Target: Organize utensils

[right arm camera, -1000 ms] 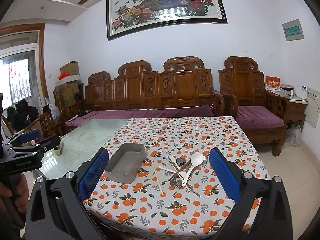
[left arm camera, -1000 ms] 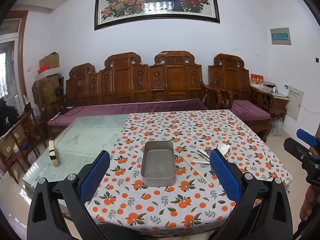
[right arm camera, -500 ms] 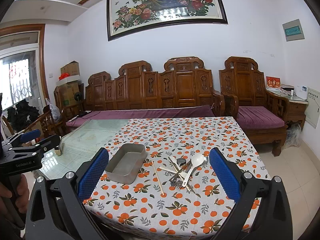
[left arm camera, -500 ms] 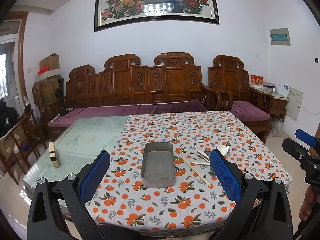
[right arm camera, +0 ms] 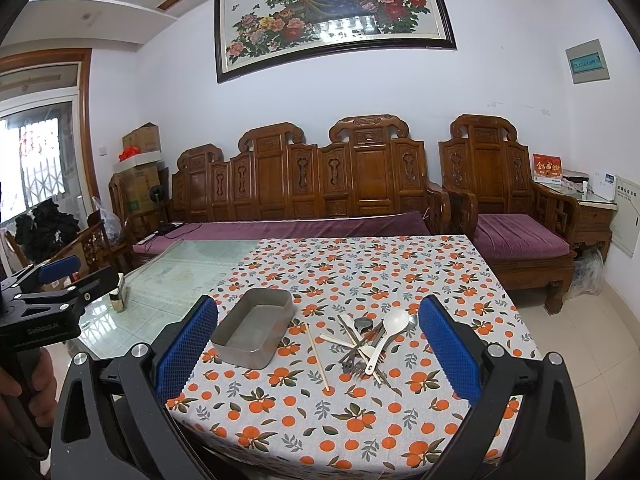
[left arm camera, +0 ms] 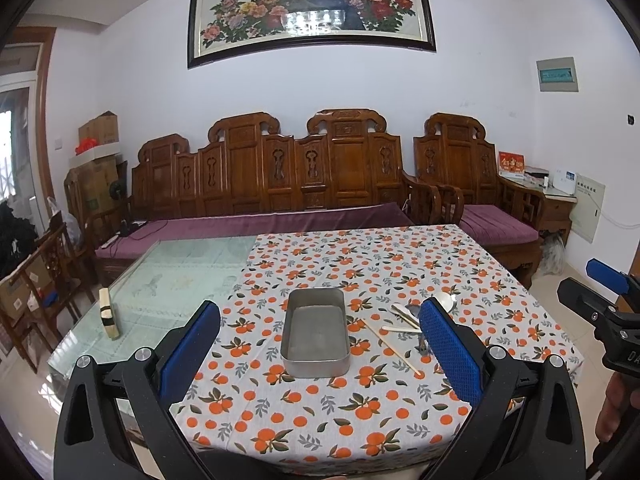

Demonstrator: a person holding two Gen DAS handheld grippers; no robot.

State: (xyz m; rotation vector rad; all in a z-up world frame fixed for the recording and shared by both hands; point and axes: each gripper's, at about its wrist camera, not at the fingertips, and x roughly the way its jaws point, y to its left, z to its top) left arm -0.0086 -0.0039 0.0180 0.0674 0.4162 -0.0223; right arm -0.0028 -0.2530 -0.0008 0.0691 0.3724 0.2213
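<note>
An empty metal tray (left arm camera: 315, 332) (right arm camera: 254, 332) sits on the orange-patterned tablecloth (left arm camera: 360, 408) (right arm camera: 352, 420). Right of it lie a single wooden chopstick (left arm camera: 390, 346) (right arm camera: 317, 356) and a loose pile of utensils (right arm camera: 370, 344), with a white spoon (right arm camera: 387, 334), forks and more chopsticks; the pile is partly hidden behind my finger in the left wrist view (left arm camera: 406, 316). My left gripper (left arm camera: 320, 354) is open and empty, held before the table's near edge facing the tray. My right gripper (right arm camera: 318, 354) is open and empty, facing the chopstick and pile.
The left part of the table is bare glass (left arm camera: 180, 280) with a small wooden block (left arm camera: 109, 312) near its left edge. A carved wooden sofa (left arm camera: 280, 184) and armchair (right arm camera: 508, 208) stand behind the table. Each gripper shows at the other view's edge (left arm camera: 612, 320) (right arm camera: 40, 304).
Both grippers stay open and almost still; the left view has drifted very slightly, so the tray sits a touch lower in it. Nothing on the table has moved.
</note>
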